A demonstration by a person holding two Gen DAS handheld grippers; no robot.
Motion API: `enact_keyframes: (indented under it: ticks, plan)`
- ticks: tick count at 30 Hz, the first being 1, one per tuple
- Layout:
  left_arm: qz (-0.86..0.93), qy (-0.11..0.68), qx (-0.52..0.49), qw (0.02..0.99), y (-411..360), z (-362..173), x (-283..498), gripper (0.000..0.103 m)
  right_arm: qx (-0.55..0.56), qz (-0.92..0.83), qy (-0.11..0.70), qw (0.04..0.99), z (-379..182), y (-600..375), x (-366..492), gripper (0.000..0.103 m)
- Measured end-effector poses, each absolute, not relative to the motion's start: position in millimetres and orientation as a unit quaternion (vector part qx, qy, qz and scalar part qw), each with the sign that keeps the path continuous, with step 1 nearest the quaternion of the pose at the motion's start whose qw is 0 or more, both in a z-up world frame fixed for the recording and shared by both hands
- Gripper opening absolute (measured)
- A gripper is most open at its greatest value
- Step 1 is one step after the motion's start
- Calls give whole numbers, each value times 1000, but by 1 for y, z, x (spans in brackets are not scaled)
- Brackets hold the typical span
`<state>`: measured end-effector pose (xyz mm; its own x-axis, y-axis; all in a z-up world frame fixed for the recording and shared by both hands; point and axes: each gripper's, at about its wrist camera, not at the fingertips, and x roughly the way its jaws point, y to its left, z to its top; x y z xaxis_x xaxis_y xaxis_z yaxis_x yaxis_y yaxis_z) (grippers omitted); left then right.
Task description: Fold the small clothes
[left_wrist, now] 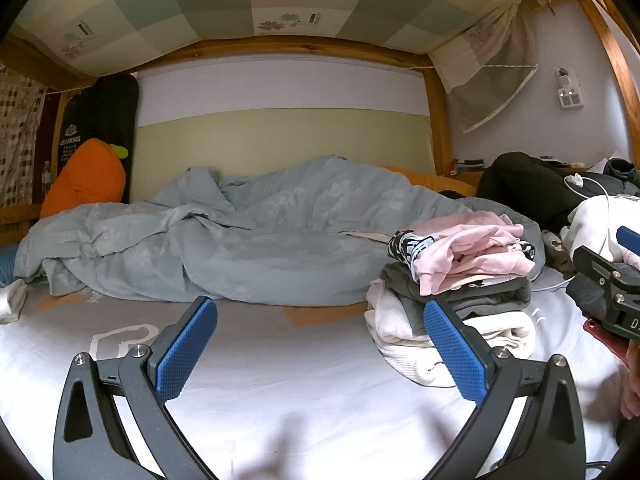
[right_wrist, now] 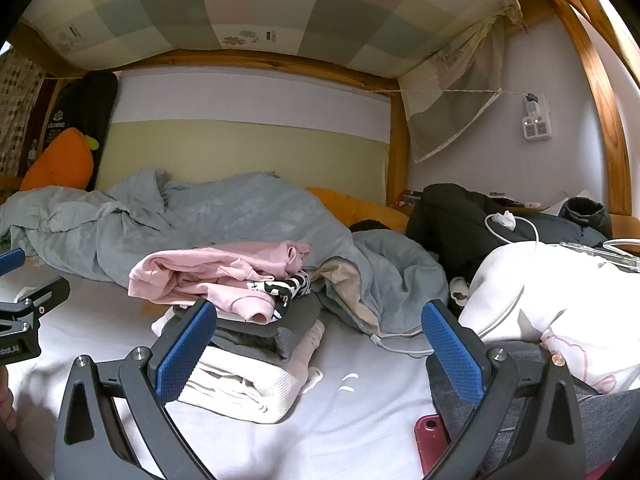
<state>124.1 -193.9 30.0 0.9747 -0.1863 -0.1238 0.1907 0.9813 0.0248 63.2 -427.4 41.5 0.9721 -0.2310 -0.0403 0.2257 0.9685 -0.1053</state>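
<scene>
Left wrist view: I see the stack of clothes [left_wrist: 456, 280] sitting on the white bed sheet [left_wrist: 280, 360], right of centre. A crumpled pink top [left_wrist: 472, 252] lies on top, with a black-and-white patterned piece [left_wrist: 408, 246] tucked at its left edge, dark grey garments [left_wrist: 492, 296] beneath, and a cream ribbed garment [left_wrist: 400, 320] at the bottom.

My left hand-held gripper [left_wrist: 320, 350] hangs over bare sheet with its 2 blue-padded fingers [left_wrist: 188, 350] spread wide and nothing between them. Its right finger overlaps the cream garment in the picture; I cannot tell if they touch.

In the right wrist view, my right hand-held gripper [right_wrist: 318, 354] is also spread wide and empty. The same stack [right_wrist: 248, 320] sits behind its left finger, and a grey cloth [right_wrist: 608, 408] lies under its right finger. A red phone [right_wrist: 430, 444] rests on the sheet just beside that finger.

Behind the stack, a rumpled pale blue duvet [left_wrist: 240, 232] runs across the bed. An orange carrot plush [left_wrist: 86, 176] leans in the far left corner. A white charging cable [right_wrist: 400, 344] trails over the sheet toward a white garment [right_wrist: 560, 296] on the right.
</scene>
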Motion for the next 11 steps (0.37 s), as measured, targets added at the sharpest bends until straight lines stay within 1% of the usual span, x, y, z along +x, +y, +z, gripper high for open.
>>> enact_keyframes:
  ticks: [11]
  plan:
    - [-90, 35, 26, 995, -189, 31, 119, 103, -25, -118, 53, 991, 39, -444, 76, 102]
